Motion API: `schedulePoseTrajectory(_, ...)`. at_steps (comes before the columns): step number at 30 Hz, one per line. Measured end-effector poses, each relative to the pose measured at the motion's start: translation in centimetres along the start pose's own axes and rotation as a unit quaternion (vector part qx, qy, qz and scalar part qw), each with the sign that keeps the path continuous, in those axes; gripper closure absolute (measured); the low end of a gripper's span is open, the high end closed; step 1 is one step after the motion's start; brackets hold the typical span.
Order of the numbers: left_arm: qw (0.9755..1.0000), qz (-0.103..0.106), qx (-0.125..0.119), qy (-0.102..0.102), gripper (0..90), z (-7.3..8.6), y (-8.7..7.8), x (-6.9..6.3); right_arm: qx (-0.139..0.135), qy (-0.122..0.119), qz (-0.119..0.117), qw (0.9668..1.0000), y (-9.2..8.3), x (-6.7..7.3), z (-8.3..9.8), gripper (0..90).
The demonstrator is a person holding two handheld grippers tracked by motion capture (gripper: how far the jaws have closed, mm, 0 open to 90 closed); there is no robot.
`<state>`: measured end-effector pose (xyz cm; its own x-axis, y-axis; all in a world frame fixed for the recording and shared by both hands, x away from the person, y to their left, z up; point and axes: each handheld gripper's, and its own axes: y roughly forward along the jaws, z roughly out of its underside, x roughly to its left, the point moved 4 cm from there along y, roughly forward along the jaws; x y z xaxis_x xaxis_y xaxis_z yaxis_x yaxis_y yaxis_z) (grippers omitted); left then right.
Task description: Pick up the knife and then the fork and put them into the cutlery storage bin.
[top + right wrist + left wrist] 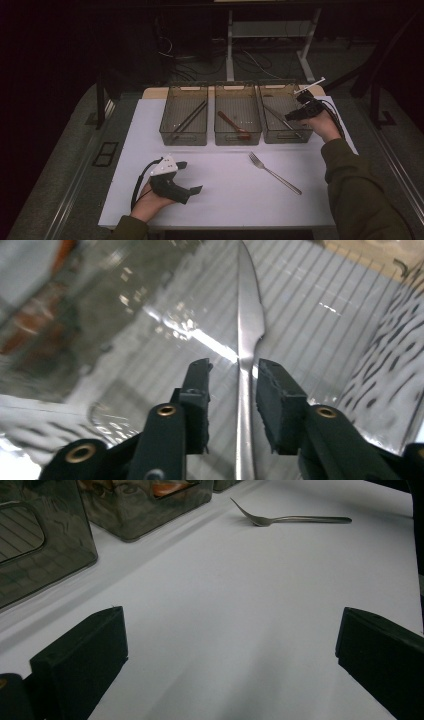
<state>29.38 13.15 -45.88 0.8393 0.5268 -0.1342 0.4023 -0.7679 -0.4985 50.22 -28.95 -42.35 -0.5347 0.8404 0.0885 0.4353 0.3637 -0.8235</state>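
Note:
In the right gripper view a steel knife [248, 315] lies in the clear right bin [286, 138]. Its handle runs between the jaws of my right gripper [232, 367], which stand slightly apart with a gap on the left side, so the gripper is open. From above, the right gripper [292, 116] reaches into that bin over the knife [276, 115]. My left gripper [191, 176] rests low at the front left of the white table, open wide with nothing between its jaws [230, 630]. A metal fork [274, 172] [295, 518] lies on the table to its right.
Three clear bins stand in a row at the back. The left bin [183, 135] holds black chopsticks [190, 119], and the middle bin [238, 137] holds a wooden spoon [234, 125]. The white table top [225, 205] ends close in front of the left hand.

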Motion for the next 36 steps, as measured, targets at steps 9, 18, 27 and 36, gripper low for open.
schedulePoseTrajectory(9, 1.0000, 0.000, 0.002, 0.000, 0.0, 0.0, 0.0, 0.0, -0.060, 0.014, -0.039, 0.9973, -3.6, 1.3, 0.1, 52.9)
schedulePoseTrajectory(18, 1.0000, 0.001, 0.004, 0.001, 0.0, 0.0, 0.0, 0.0, -0.088, -0.020, -0.066, 0.9937, -6.0, 4.7, 1.9, 47.7)
schedulePoseTrajectory(27, 1.0000, 0.002, 0.005, 0.002, 0.0, 0.0, 0.1, -0.1, -0.096, -0.043, -0.090, 0.9904, -6.8, 7.4, 4.6, 45.0)
schedulePoseTrajectory(36, 1.0000, 0.003, 0.007, 0.002, 0.0, 0.1, 0.1, -0.2, -0.077, -0.059, -0.097, 0.9905, -6.5, 9.5, 6.7, 44.4)
